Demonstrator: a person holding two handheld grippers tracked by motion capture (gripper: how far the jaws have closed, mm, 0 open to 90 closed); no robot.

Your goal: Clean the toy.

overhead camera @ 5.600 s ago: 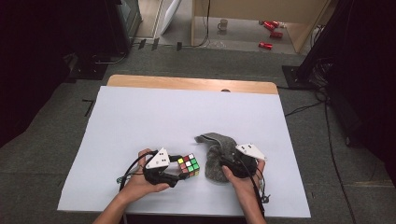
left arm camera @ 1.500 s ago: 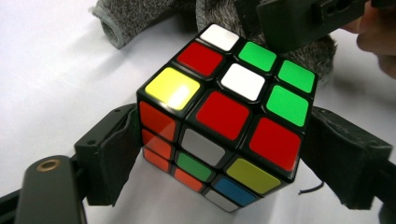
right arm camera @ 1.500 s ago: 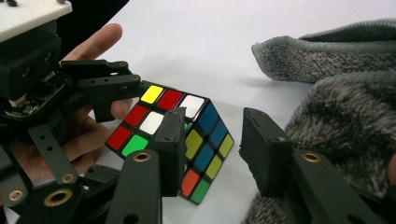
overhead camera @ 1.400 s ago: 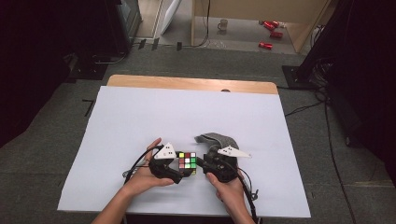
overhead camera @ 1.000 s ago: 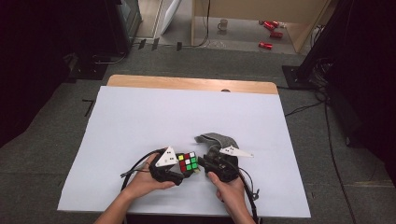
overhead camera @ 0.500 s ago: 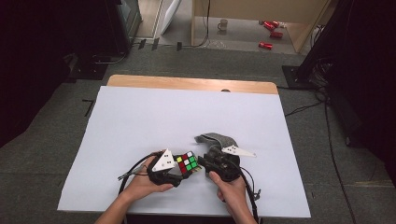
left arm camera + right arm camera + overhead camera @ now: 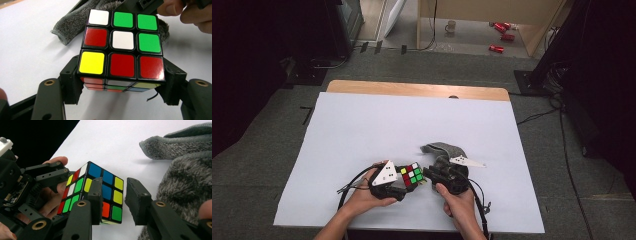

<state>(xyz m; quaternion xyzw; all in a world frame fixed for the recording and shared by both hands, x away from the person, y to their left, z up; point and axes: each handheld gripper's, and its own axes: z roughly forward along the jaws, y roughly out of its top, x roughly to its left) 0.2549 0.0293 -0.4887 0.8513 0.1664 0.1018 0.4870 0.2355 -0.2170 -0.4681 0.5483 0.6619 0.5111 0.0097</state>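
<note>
Left gripper view: left gripper (image 7: 120,82) clamps the Rubik's cube (image 7: 122,47) by its sides. Right gripper (image 7: 113,200) stands narrowly parted beside the cube, gripping nothing; grey towel (image 7: 180,170) adjacent.

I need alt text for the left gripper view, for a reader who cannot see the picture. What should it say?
A scrambled Rubik's cube is held between the two black fingers of the left gripper, its top face showing white, green, red and yellow stickers. Behind it a grey towel lies on the white table cover, and fingertips of the person's other hand appear at the upper right.
</note>
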